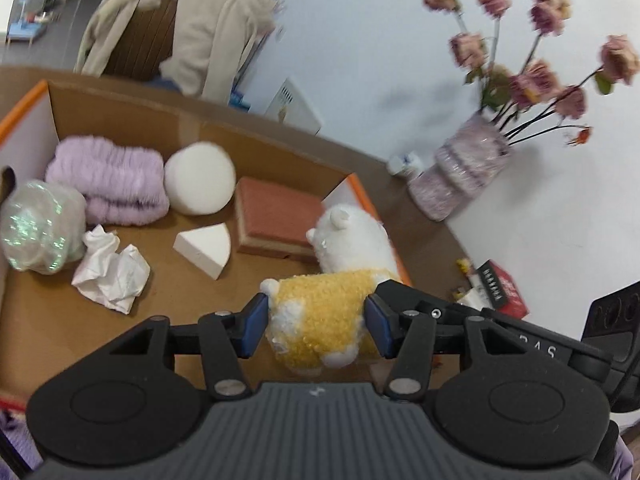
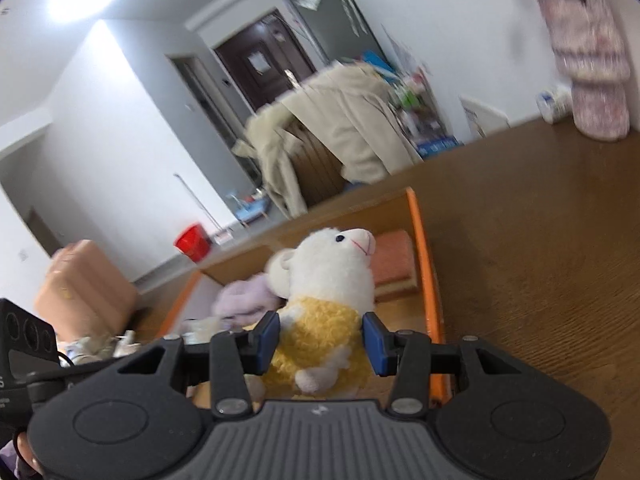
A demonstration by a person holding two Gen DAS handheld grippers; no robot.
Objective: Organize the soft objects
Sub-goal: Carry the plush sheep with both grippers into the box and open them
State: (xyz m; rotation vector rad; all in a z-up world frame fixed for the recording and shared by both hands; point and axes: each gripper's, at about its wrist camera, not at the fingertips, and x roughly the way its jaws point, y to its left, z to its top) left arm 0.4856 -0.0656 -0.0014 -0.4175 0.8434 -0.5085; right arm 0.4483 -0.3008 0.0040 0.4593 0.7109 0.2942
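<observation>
Plush lamb [image 2: 332,280] face only right view, both grippers clamped

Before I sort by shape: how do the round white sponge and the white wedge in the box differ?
The round white sponge is a thick disc standing on its edge against the purple towel; the white wedge is a quarter-circle slice lying alone on the cardboard box floor. The sponge looks bigger than the wedge. Both are plain white and foam-like.
</observation>
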